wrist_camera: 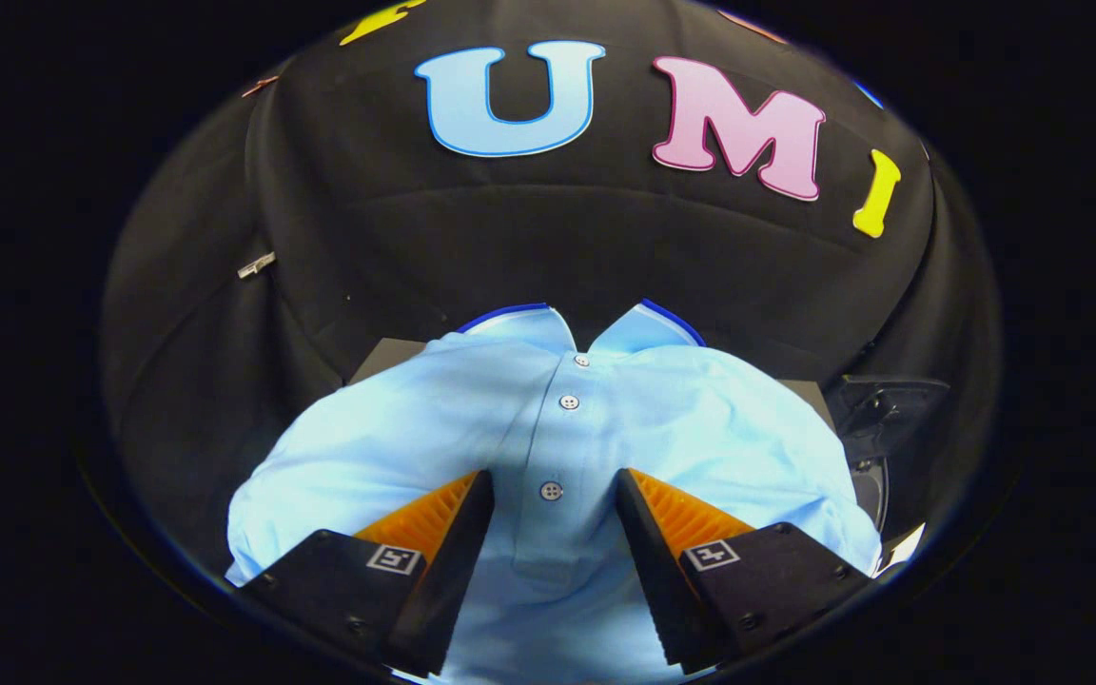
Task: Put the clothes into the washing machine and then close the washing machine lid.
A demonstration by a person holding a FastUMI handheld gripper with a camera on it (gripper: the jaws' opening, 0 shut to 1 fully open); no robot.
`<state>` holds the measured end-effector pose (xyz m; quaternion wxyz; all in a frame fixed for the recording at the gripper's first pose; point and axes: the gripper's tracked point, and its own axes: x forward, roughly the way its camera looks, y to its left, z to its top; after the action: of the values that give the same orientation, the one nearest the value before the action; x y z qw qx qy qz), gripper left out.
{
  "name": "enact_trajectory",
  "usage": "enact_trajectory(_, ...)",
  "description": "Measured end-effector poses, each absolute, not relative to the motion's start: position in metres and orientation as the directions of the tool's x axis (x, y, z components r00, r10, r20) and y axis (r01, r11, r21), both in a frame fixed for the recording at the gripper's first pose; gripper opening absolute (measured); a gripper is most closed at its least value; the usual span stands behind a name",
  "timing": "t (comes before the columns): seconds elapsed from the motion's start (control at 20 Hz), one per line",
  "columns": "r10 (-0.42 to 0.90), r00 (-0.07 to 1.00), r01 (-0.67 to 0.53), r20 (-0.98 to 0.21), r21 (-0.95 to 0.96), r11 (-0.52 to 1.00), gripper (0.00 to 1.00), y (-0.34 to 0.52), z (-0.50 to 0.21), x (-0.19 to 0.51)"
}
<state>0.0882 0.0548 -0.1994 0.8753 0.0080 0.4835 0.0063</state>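
We hold the tongs [554,499] spread wide above a light blue polo shirt [396,447], and nothing sits pinched between the fingers. The shirt lies directly under and ahead of the tongs, spread out with its collar [572,328] at the far end, towards the booth's cloth wall, and its hem running back beneath us. The button placket [562,419] runs straight down the gap between the two fingers, so the shirt's long axis lines up with the way the tongs point. One button [551,491] sits almost midway between the fingertips. Whether the fingers already touch the fabric we cannot tell. The tongs look tilted downward onto the shirt's chest. To the right of the shirt we see a dark rounded part [876,419], possibly the washing machine or its lid. We judge the next move to be closing on the chest fabric near the placket.
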Motion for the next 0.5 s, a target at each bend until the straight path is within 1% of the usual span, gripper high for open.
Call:
enact_trajectory(0.05,0.020,0.526,-0.006,-0.850,0.020,1.000,0.84,0.0540,-0.1966,0.0877)
enact_trajectory(0.1,0.026,0.521,-0.013,-0.853,0.023,1.000,0.80,0.0538,-0.1957,0.0882)
enact_trajectory(0.15,0.030,0.521,-0.016,-0.853,0.025,1.000,0.80,0.0538,-0.1977,0.0888)
enact_trajectory(0.2,0.032,0.519,-0.018,-0.854,0.026,0.999,0.71,0.0535,-0.1974,0.0890)
enact_trajectory(0.25,0.035,0.516,-0.020,-0.856,0.029,0.999,0.68,0.0534,-0.1976,0.0889)
enact_trajectory(0.35,0.020,0.521,-0.014,-0.853,0.016,1.000,0.68,0.0491,-0.1995,0.0910)
enact_trajectory(0.45,0.020,0.532,-0.023,-0.847,0.009,1.000,0.40,0.0502,-0.1981,0.0898)
enact_trajectory(0.5,0.018,0.537,-0.027,-0.844,0.004,1.000,0.40,0.0504,-0.1970,0.0901)
